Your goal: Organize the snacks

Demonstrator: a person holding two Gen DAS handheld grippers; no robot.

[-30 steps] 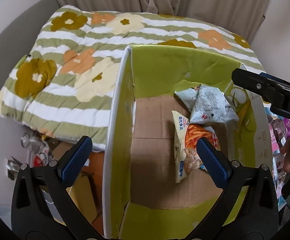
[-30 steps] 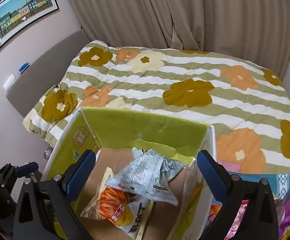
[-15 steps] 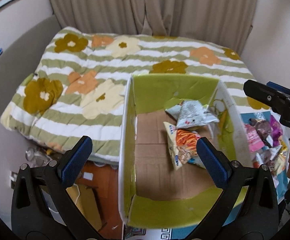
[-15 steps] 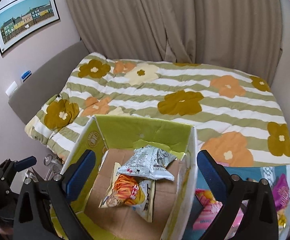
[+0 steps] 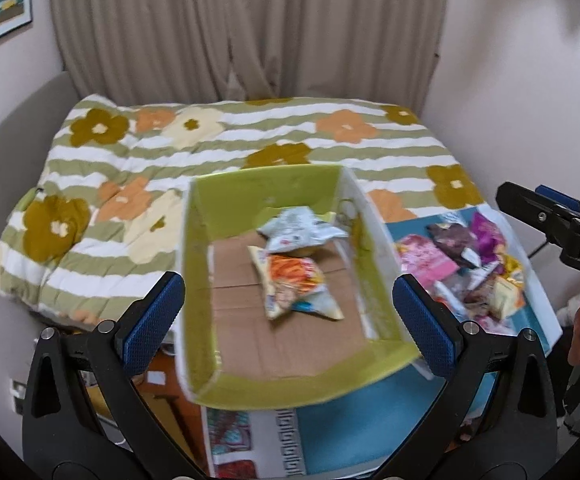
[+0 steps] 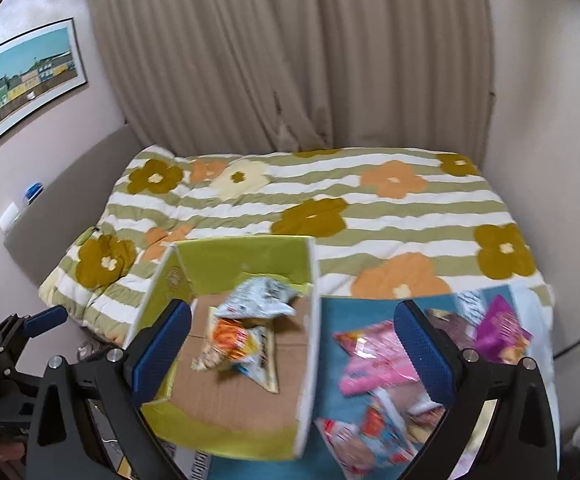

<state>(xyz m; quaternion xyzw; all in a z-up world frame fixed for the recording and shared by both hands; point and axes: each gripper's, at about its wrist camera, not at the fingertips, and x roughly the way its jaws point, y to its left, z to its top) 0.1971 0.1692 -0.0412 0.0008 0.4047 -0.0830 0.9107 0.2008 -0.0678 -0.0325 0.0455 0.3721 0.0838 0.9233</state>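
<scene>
Change since a second ago: I am pulling both tongs up and back; the box [image 5: 290, 280] is looking smaller and sitting lower in both views, and more of the curtain and wall is showing.
Newly in view: the loose pile of snack packets [image 5: 466, 264] on the blue mat [image 5: 350, 432] is now showing almost whole, where a second ago only its edge was peeking in at the right.
Unchanged: the two packets in the box are lying where they were.
Left tongs [image 5: 290, 316]: I am holding them wide apart, gripping nothing and touching nothing, hovering above the near half of the box.
Right tongs [image 6: 294, 344]: I am holding these wide apart too, with nothing between them, hovering over the box's right wall and the mat beside it.
Box: the green-lined cardboard box is sitting open at the foot of the bed [image 6: 330, 208], its bare cardboard floor showing.
Packets in the box: a silvery white packet [image 5: 302, 232] is lying toward the far wall, overlapping the top edge of an orange and yellow packet [image 5: 294, 284] in front of it.
Loose snacks: pink, purple, dark and yellow packets are lying heaped on the mat just right of the box, outside it.
Sharpness: both views are blurring with motion, so I cannot read any print on the packets.
</scene>
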